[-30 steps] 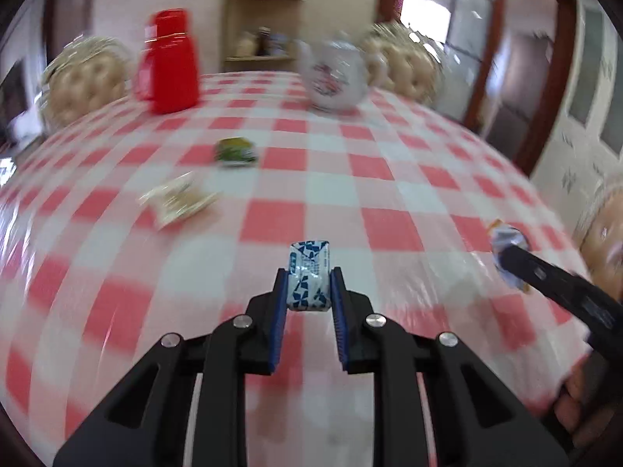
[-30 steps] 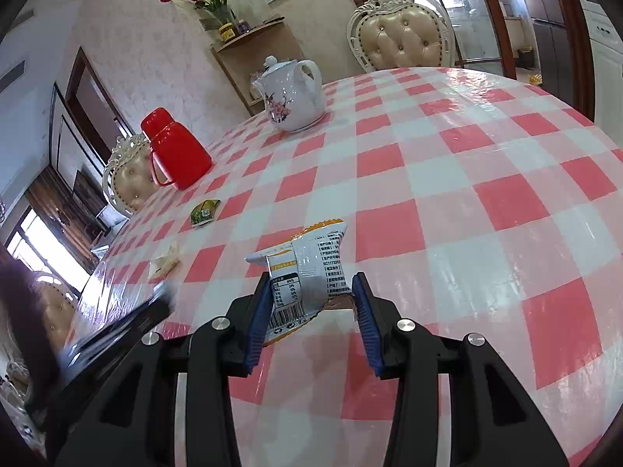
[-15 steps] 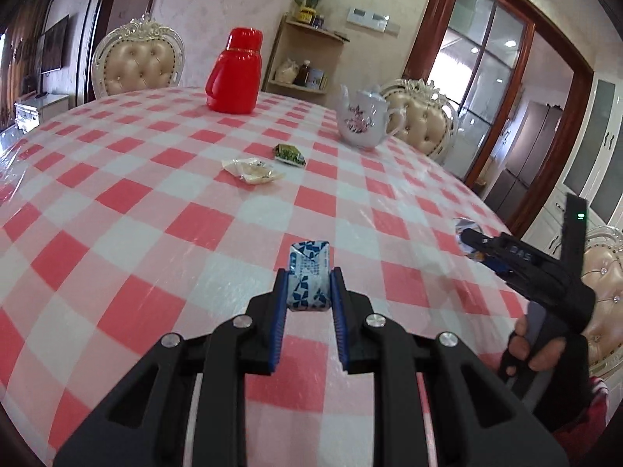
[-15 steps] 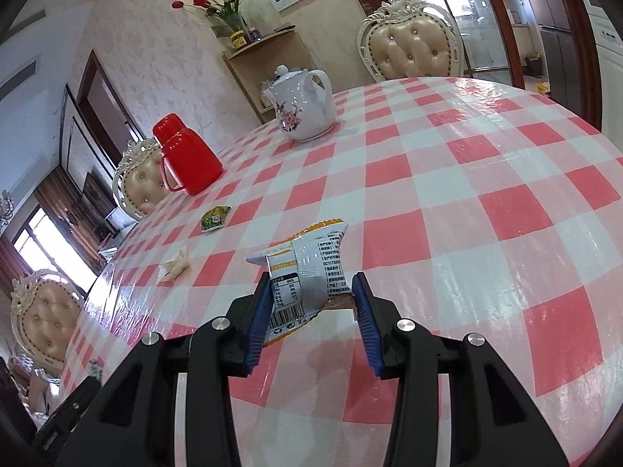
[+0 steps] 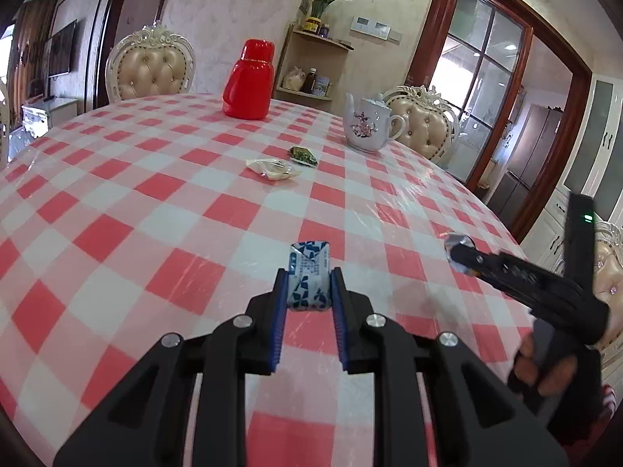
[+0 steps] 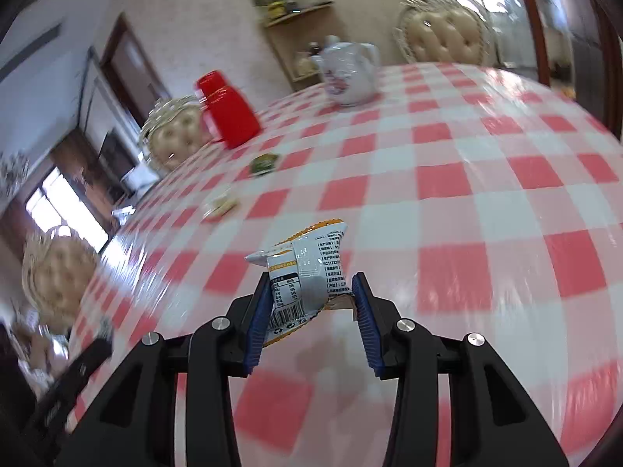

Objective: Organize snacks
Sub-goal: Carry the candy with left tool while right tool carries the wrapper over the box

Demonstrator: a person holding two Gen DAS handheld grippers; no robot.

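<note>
A small blue-and-white candy (image 5: 308, 275) sits pinched between the left gripper (image 5: 308, 288) fingers, which are closed tight on it above the checked desk (image 5: 163, 194). The right gripper (image 6: 311, 292) fingers clamp a white-and-orange snack packet (image 6: 305, 272), held partly open by its width. Only the left view sharply shows a pale wrapped snack (image 5: 273, 168) beside a green packet (image 5: 303, 155) mid-desk, and the hand (image 5: 545, 366) carrying the right gripper.
</note>
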